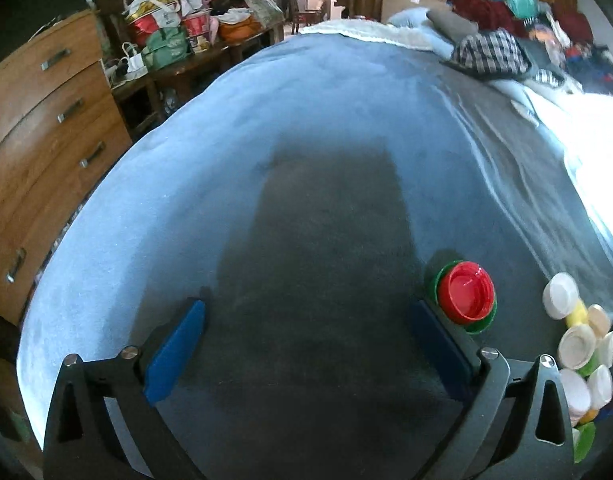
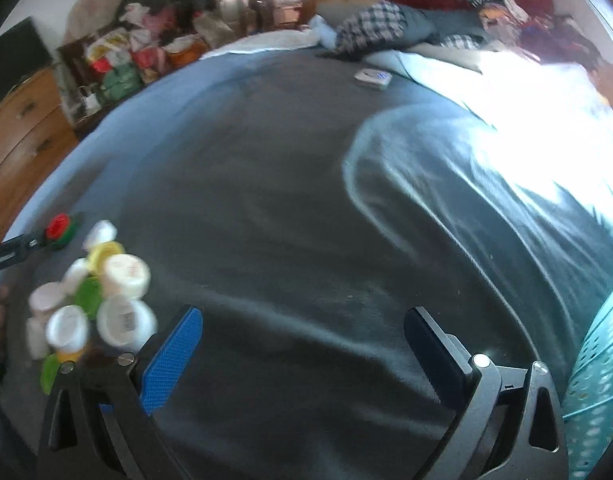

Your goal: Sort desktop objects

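Sorting bottle caps on the bed (image 1: pixel 306 160) has barely begun.

Only a red cap (image 1: pixel 466 294) nested in a green cap (image 1: pixel 482 322) sits apart, just beside the left gripper (image 1: pixel 306 344), whose jaws stand wide with nothing between them. The mixed pile of caps (image 2: pixel 94 300), white, yellow and green, waits unsorted beside the right gripper (image 2: pixel 302 344), likewise spread open and empty.
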A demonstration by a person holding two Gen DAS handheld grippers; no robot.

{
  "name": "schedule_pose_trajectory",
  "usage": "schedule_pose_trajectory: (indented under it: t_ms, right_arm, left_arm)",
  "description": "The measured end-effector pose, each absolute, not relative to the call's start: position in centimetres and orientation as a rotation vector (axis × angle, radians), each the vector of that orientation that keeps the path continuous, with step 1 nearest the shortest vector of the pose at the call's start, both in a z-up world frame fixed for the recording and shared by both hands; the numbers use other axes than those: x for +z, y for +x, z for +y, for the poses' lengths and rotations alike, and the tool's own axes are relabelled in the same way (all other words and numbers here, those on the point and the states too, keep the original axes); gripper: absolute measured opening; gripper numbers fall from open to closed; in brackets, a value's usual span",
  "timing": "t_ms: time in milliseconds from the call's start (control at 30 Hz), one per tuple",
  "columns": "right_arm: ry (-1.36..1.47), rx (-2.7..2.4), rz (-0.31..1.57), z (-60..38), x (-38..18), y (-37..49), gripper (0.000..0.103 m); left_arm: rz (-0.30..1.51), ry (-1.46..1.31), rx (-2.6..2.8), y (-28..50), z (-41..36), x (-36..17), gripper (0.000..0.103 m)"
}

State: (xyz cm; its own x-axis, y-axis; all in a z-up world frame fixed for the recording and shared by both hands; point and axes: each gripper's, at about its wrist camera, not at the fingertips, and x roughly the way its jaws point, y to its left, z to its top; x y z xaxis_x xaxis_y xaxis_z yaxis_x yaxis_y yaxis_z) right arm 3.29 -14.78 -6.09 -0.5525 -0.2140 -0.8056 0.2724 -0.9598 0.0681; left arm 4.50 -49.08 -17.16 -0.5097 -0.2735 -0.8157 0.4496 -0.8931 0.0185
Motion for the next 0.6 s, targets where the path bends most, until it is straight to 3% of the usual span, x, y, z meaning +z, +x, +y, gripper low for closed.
schedule_pose_trajectory:
  t_ms: [600]
  right_arm:
    - [1.304,-2.612,0.001,-11.6,-7.6,2.9,0.103]
  left_arm:
    - [0.269,1.223,-2.392,4.2,-49.1,-17.1,0.102]
